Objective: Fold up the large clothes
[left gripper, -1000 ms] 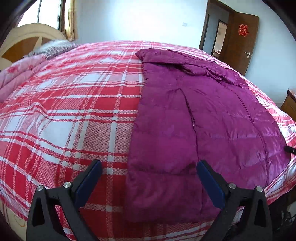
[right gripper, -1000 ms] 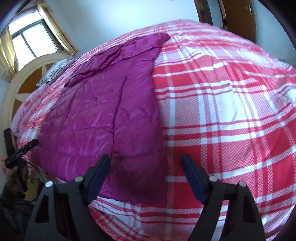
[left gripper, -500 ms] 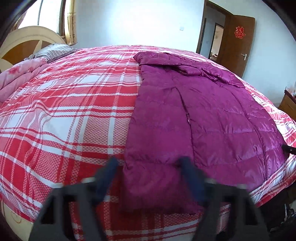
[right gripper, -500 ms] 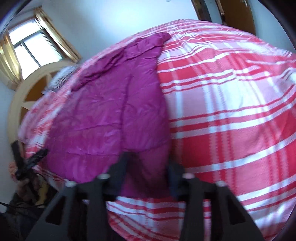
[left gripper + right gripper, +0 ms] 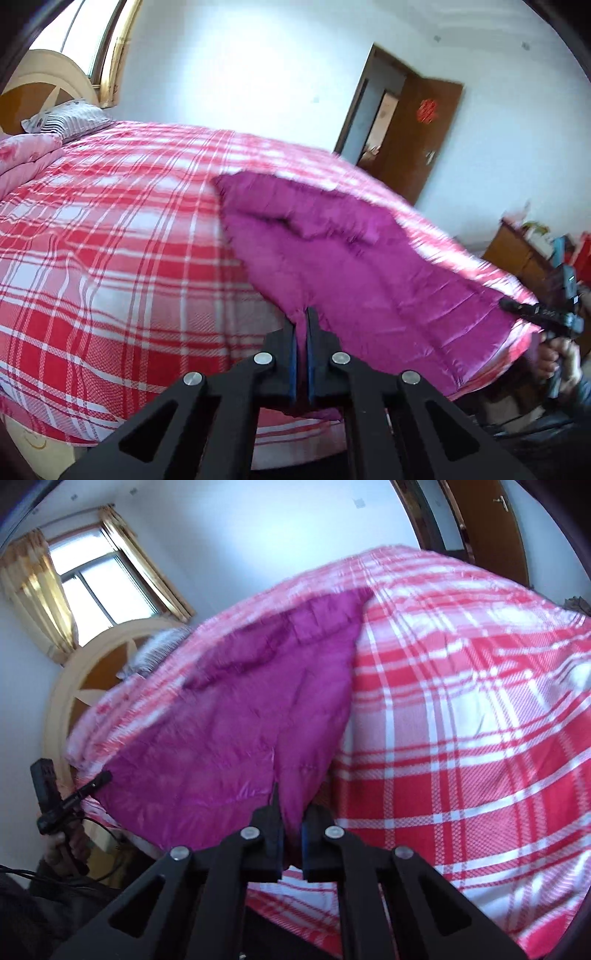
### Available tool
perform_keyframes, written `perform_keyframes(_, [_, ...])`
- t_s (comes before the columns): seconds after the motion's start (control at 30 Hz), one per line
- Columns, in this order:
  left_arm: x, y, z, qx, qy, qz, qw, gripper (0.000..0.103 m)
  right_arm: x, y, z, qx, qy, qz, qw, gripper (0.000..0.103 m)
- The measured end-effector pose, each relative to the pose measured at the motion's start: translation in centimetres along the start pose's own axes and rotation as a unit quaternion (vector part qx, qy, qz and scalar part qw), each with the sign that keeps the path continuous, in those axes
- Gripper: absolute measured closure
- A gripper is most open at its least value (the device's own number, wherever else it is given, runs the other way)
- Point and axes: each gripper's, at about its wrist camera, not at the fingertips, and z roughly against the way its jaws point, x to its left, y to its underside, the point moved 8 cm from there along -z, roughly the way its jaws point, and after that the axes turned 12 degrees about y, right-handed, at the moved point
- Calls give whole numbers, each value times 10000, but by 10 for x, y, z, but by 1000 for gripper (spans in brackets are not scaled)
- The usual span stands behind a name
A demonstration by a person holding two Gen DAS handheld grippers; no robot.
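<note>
A large magenta padded jacket (image 5: 354, 266) lies along the red and white plaid bed (image 5: 110, 240). My left gripper (image 5: 302, 317) is shut on the jacket's near hem at its left corner, and the fabric rises off the bed there. In the right wrist view the same jacket (image 5: 229, 731) stretches away, and my right gripper (image 5: 291, 812) is shut on the hem at its right corner, with cloth pinched between the blue pads. The other gripper (image 5: 535, 314) and the hand holding it show at the right edge of the left view.
A headboard (image 5: 40, 85) and pillows (image 5: 66, 118) stand at the bed's left end, below a window (image 5: 96, 587). A brown door (image 5: 424, 136) stands ajar behind the bed. A wooden cabinet (image 5: 517, 251) with small items stands to the right.
Both grippers went from wide open to shut on the jacket's near hem. Both have risen, lifting the hem off the bed, and both views now tilt up toward the far wall.
</note>
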Motion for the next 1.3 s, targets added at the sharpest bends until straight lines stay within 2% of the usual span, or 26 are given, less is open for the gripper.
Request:
perform_keyframes(0.13, [-27, -22, 30, -360, 499, 19, 9981, 100, 7, -22, 41, -402, -229, -99, 9989, 95])
perform_keyframes(0.33, [-57, -46, 64, -752, 908, -64, 9930, 100, 16, -51, 106, -1127, -406, -160, 9927, 95])
perform_keyframes(0.43, [-60, -55, 68, -848, 1041, -53, 9909, 100, 17, -61, 128, -1408, -483, -210, 9886, 95])
perform_keyframes(0.53, [-51, -62, 52, -776, 1040, 3, 9915, 100, 15, -72, 134, -1607, -506, -301, 9853, 95])
perform_keyframes(0.7, [-26, -86, 11, -676, 1074, 191, 9917, 100, 5, -96, 98, -1519, -481, -520, 9858, 95])
perform_keyframes(0.87, [7, -121, -38, -538, 1041, 401, 9923, 100, -3, -140, 59, -1498, -505, -715, 9848, 95])
perform_keyframes(1.1, [58, -154, -122, -139, 652, 618, 9959, 100, -21, -209, -20, -1225, -114, -963, 9877, 96])
perform_keyframes(1.23, [81, -155, -164, 152, 376, 641, 9971, 100, -31, -228, -62, -976, 156, -1019, 9899, 96])
perform_keyframes(1.3, [96, -154, -183, 309, 106, 649, 9974, 98, -37, -235, -85, -835, 337, -1027, 9906, 96])
